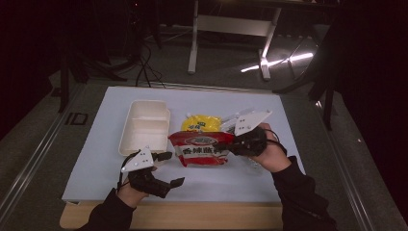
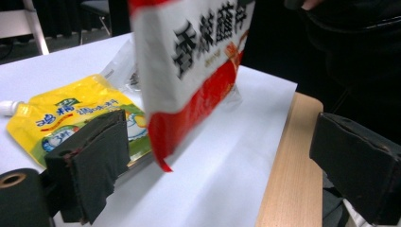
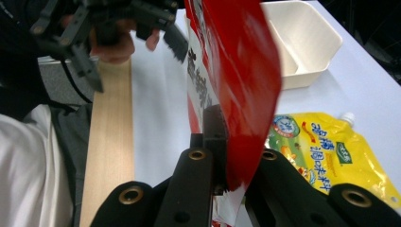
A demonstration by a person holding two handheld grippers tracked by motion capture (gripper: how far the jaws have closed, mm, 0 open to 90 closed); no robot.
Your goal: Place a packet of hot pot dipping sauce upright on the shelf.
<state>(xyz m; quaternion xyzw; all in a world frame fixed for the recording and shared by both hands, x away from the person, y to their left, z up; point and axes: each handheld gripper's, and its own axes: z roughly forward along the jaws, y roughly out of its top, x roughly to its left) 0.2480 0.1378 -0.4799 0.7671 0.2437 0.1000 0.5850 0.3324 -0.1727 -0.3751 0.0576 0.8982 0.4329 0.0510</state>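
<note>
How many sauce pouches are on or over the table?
2. The red pouch is held up in the right claw; the yellow pouch lies behind it, beside the tray. Clear wrappers nearby might hide more.

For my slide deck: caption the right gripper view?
Right gripper clamps a red sauce pouch above the yellow pouch.

The red packet is cut off by the left gripper view's top edge, its lettering blurred.

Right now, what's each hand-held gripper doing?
Left hand-held gripper: open, holding nothing.
Right hand-held gripper: shut on the red sauce packet, lifted off the table.
</note>
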